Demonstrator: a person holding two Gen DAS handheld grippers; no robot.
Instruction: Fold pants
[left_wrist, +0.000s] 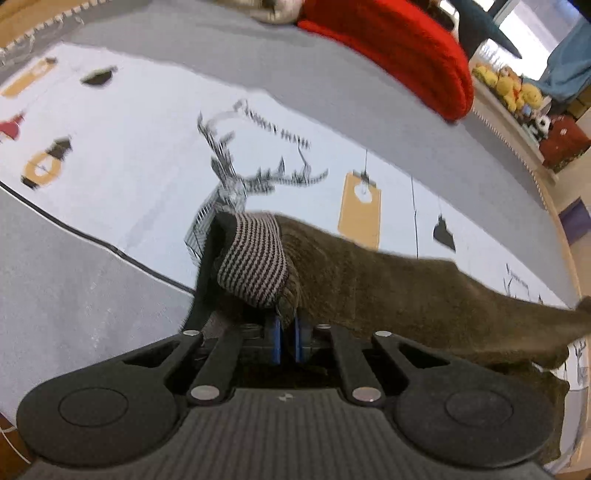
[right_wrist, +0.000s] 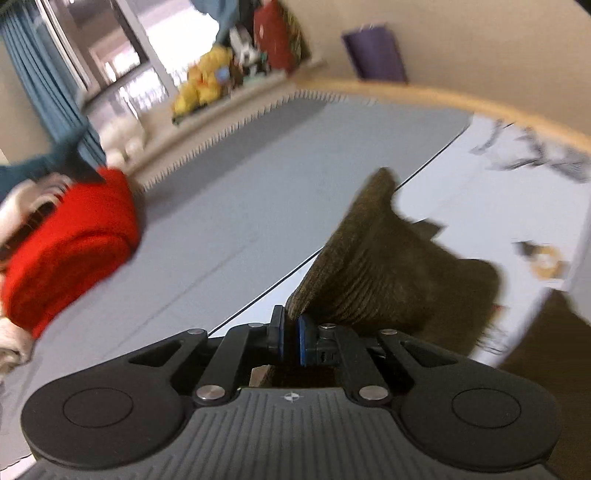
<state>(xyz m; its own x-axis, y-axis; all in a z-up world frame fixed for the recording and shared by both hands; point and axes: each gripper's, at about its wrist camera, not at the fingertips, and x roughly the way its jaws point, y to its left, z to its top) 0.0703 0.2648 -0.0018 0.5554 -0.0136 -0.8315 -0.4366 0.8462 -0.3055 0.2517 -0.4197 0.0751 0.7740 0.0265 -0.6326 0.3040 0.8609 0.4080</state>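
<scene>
The pants (left_wrist: 388, 288) are dark brown corduroy with a black-and-white striped lining (left_wrist: 255, 258) showing at one end. My left gripper (left_wrist: 287, 332) is shut on the pants at that striped end and holds them above the bed, with the cloth stretching away to the right. My right gripper (right_wrist: 291, 334) is shut on another edge of the same pants (right_wrist: 373, 266), which rise in a fold in front of the blue pads. Both views are blurred by motion.
The bed has a grey and white cover (left_wrist: 129, 155) printed with deer and tags. A red folded garment (left_wrist: 399, 48) (right_wrist: 70, 243) lies at the far side. A shelf with yellow plush toys (right_wrist: 201, 86) and a blue curtain (right_wrist: 48, 85) stand beyond.
</scene>
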